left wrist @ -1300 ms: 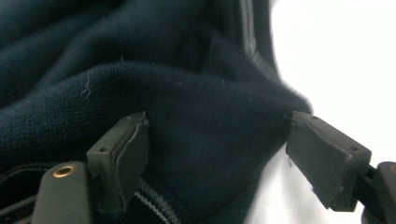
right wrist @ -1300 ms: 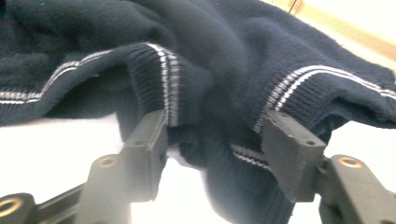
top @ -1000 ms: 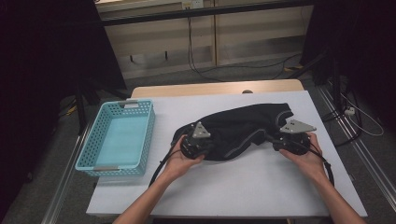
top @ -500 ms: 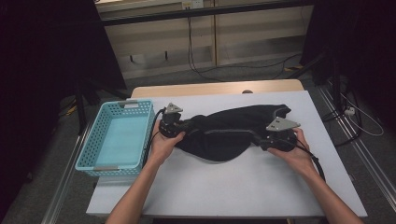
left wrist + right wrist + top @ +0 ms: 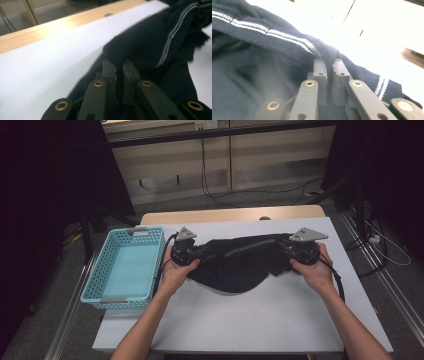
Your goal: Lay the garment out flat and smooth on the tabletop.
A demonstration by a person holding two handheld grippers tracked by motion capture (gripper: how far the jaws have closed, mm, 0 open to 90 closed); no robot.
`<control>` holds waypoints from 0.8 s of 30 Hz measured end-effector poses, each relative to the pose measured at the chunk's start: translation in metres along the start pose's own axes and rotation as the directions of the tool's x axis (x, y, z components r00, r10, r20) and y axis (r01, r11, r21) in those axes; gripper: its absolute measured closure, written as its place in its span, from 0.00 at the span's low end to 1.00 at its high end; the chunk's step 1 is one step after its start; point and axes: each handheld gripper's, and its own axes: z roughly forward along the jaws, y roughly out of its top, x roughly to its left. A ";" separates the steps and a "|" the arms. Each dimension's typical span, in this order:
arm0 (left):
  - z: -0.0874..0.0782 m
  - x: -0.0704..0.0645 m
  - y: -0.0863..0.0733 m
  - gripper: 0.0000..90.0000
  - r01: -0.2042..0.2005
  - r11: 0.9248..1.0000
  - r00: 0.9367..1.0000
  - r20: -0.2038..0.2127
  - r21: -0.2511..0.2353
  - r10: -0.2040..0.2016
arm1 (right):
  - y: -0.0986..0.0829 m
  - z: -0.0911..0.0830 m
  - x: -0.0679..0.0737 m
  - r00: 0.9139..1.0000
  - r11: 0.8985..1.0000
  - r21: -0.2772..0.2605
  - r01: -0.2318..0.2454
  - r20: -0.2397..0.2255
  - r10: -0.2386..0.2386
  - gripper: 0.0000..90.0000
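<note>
The dark cloth point(image 5: 240, 265) hung between your claws over the desk point(image 5: 250, 320), hiding their tips. Your left claw point(image 5: 119, 65) and right claw point(image 5: 329, 65) each pinched an end. A blue basket point(image 5: 105, 270) sat beside your left hand.

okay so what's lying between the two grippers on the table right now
In the high view, the dark garment stretches between the left gripper and the right gripper, each shut on one end, its middle sagging onto the white table.

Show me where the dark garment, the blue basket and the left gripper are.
dark garment point(image 5: 240, 270), high view, its sagging middle.
blue basket point(image 5: 93, 281), high view, its left wall.
left gripper point(image 5: 119, 65), left gripper view, between its fingertips.
</note>
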 end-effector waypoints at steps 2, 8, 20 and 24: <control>0.007 0.008 0.000 0.92 0.024 1.000 1.000 -0.016 0.014 -0.024 | 0.004 0.006 -0.006 1.000 1.000 -0.014 -0.018 0.015 0.018 0.94; 0.030 0.014 -0.011 0.89 0.030 0.995 1.000 -0.011 0.092 -0.029 | 0.002 0.030 -0.007 0.999 0.999 0.013 -0.042 -0.002 0.042 0.90; 0.015 -0.023 -0.031 0.52 -0.115 0.981 0.990 0.095 0.154 0.101 | -0.020 0.020 0.007 0.995 0.994 0.107 0.004 -0.102 0.007 0.29; 0.012 -0.028 -0.039 0.41 -0.129 0.977 0.986 0.126 0.168 0.108 | -0.028 0.012 0.006 0.995 0.993 0.115 0.017 -0.095 -0.006 0.20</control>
